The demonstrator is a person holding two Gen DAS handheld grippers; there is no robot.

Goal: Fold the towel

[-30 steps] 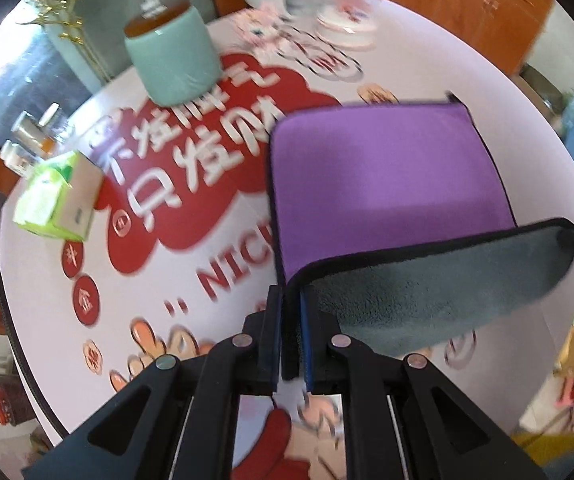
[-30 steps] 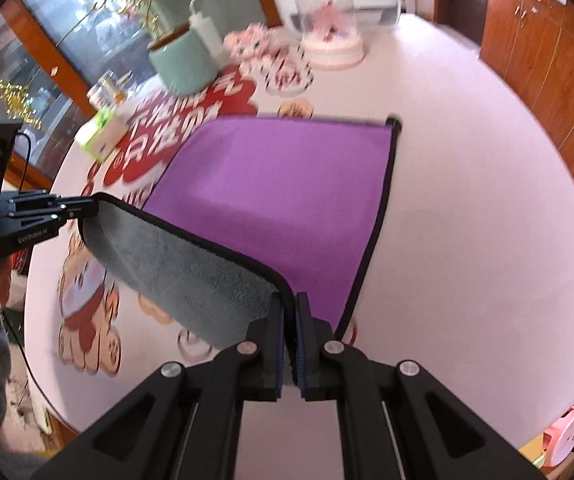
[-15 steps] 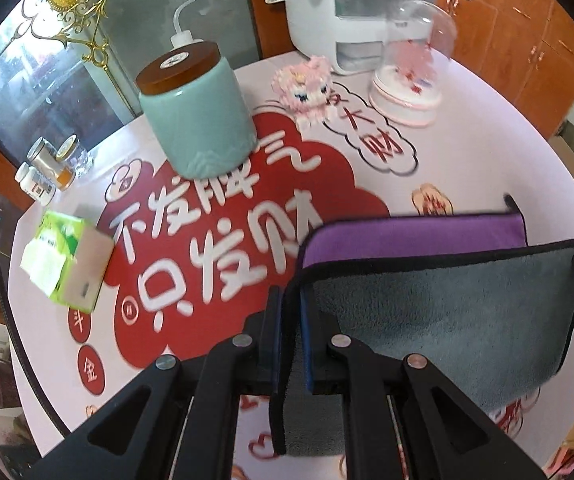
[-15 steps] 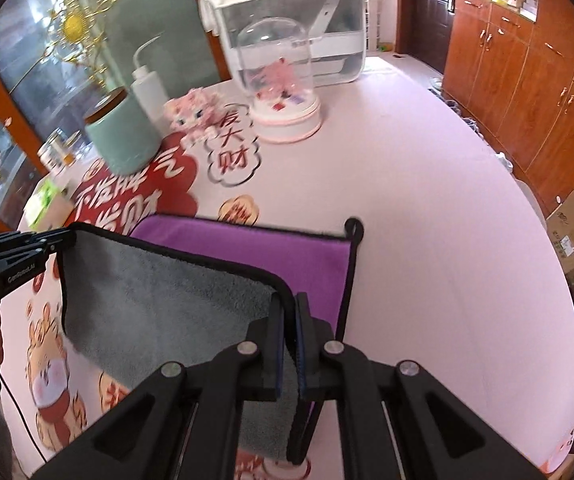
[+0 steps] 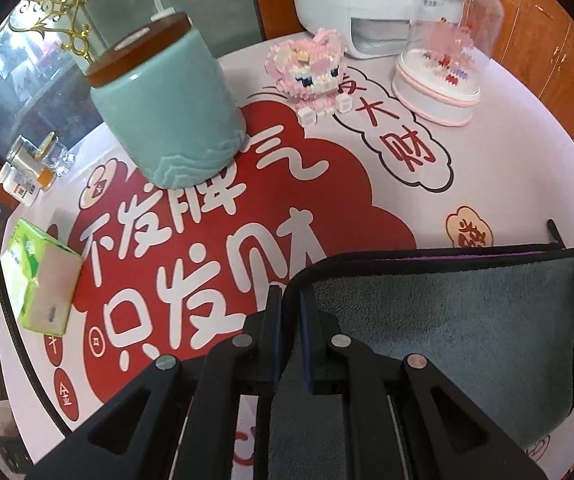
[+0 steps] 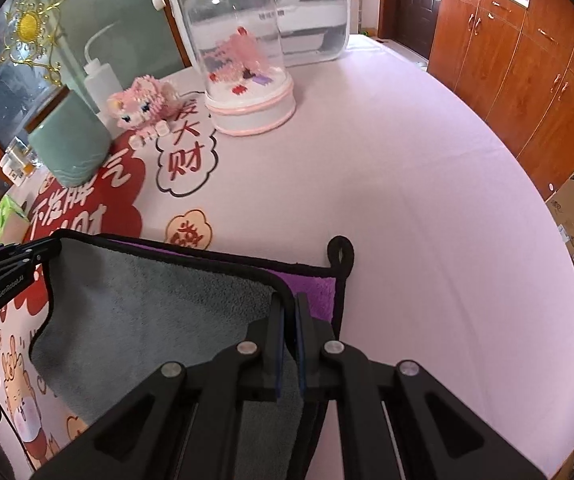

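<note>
The towel point(image 5: 455, 328) is purple on one face and grey on the other, with black trim. It lies on the table folded over on itself, grey side up. Only a thin purple strip point(image 6: 315, 292) shows at the far edge, beside a black hanging loop point(image 6: 341, 252). My left gripper point(image 5: 291, 300) is shut on the towel's left corner. My right gripper point(image 6: 289, 308) is shut on the right corner. Both hold the carried edge close to the far edge. The left gripper also shows in the right wrist view point(image 6: 15, 264).
Beyond the towel stand a teal jar with a brown lid point(image 5: 163, 108), a pink brick figure point(image 5: 315, 76), a glass dome on a pink base point(image 5: 443, 52) and a white appliance point(image 6: 287, 12). A green tissue box point(image 5: 35, 276) lies left. Wooden cabinets point(image 6: 527, 68) stand right.
Both grippers have carried the near edge of the towel forward over the purple face. The purple area has shrunk from a wide panel to a thin strip at the far edge.
</note>
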